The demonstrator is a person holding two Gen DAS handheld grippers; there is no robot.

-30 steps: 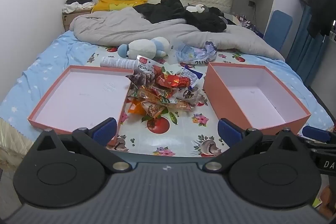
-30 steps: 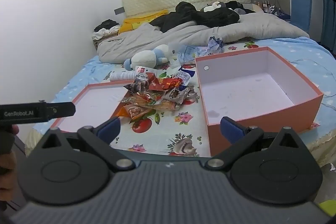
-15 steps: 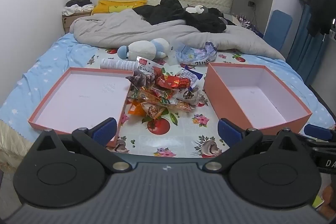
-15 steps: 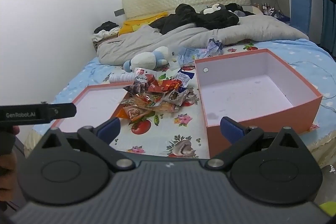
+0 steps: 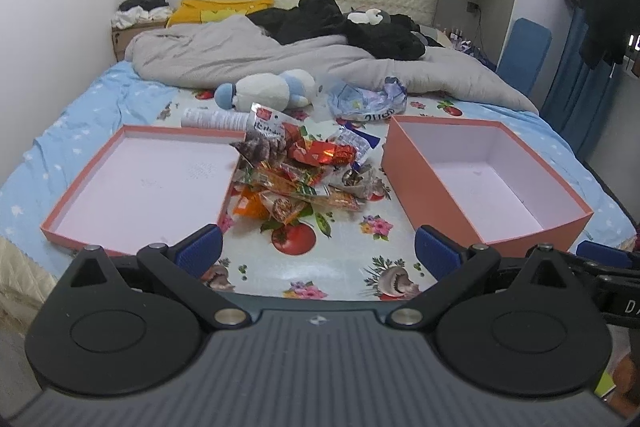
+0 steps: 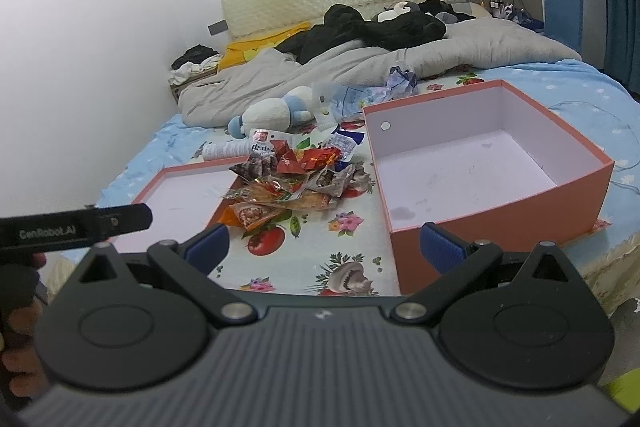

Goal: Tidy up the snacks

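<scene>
A heap of snack packets (image 5: 304, 175) (image 6: 292, 183) lies on a fruit-patterned cloth in the middle of the bed. Left of the heap lies a shallow orange lid (image 5: 140, 187) (image 6: 188, 195), empty. To the right stands a deep orange box (image 5: 480, 179) (image 6: 480, 163), also empty. My left gripper (image 5: 318, 251) hangs open at the bed's near edge, short of the heap, nothing between its blue pads. My right gripper (image 6: 324, 247) is open too, in front of the box's near left corner.
A white and blue plush toy (image 5: 268, 93), a white tube (image 5: 214, 119) and a crumpled plastic bag (image 5: 366, 103) lie behind the snacks. A grey duvet (image 5: 280, 55) with dark clothes covers the far half. A blue chair (image 5: 524, 55) stands at the right.
Both views have edged slightly closer to the bed. The snacks, lid and box have not moved, and both grippers stay open.
</scene>
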